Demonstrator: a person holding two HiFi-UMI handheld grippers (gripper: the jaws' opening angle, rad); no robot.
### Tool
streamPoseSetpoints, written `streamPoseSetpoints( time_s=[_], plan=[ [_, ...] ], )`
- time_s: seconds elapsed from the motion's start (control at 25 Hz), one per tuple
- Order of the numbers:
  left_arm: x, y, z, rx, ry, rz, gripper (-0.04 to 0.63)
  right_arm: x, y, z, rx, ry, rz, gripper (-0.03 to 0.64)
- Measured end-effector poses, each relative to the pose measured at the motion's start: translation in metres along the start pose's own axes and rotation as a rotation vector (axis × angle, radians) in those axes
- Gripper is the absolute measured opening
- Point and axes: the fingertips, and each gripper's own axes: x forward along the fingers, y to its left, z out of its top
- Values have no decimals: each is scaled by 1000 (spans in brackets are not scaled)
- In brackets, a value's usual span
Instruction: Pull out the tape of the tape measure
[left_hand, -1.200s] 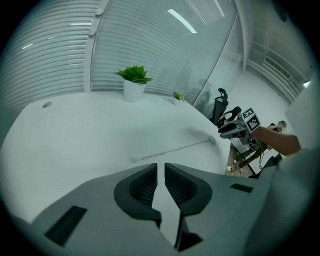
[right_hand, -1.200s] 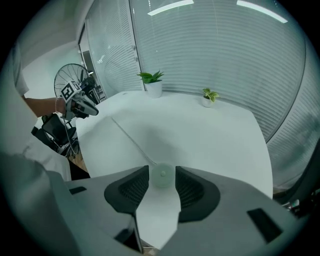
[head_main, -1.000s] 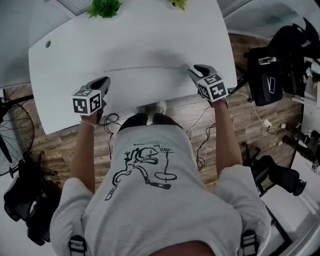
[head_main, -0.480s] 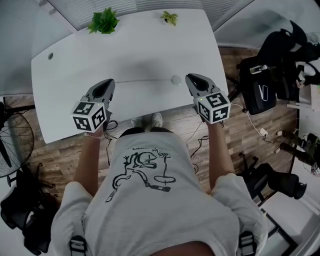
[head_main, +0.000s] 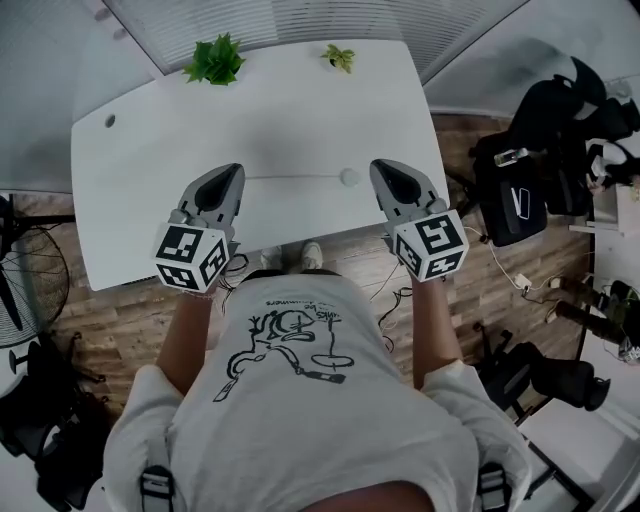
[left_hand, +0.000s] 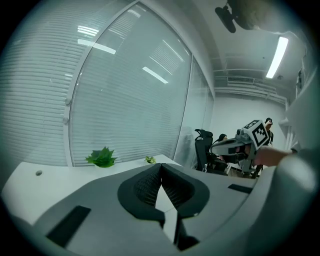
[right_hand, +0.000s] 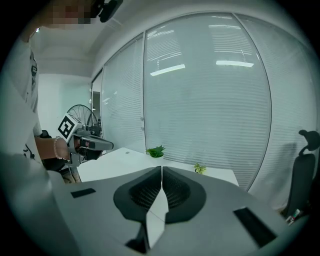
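While the left gripper (head_main: 231, 172) and right gripper (head_main: 386, 169) are being held closed and empty above the table (head_main: 150, 140), the right's jaws having just been closing, the tape measure (head_main: 348, 177) is lying on it near the right one: light, likely slippery, best pinched at its round case.

Office corner: white table (head_main: 300, 110) beside blinded windows (left_hand: 125, 100).
Wood floor (head_main: 130, 305), fan (head_main: 20, 290) at left, leafy plant (head_main: 213, 60) at table's far edge, strip light (left_hand: 277, 57) overhead.

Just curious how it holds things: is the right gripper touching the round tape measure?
Apart. Head view shows bare table between right gripper and tape measure; right gripper view shows jaws just closed, empty.
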Motion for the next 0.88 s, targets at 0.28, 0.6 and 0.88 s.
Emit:
streamPoseSetpoints(
  time_s=[0.28,0.6,0.88],
  plan=[
    [-14,-13,35,42,-69,-13,21,-18,13,43,-40,-58,13,11],
    [-37,-34,78,41,-186,-6,21,-40,30,86,-55,-138,33,11],
    [-51,-51,108,96,-234,8,21,-52,47,113,-72,-179,42,11]
  ],
)
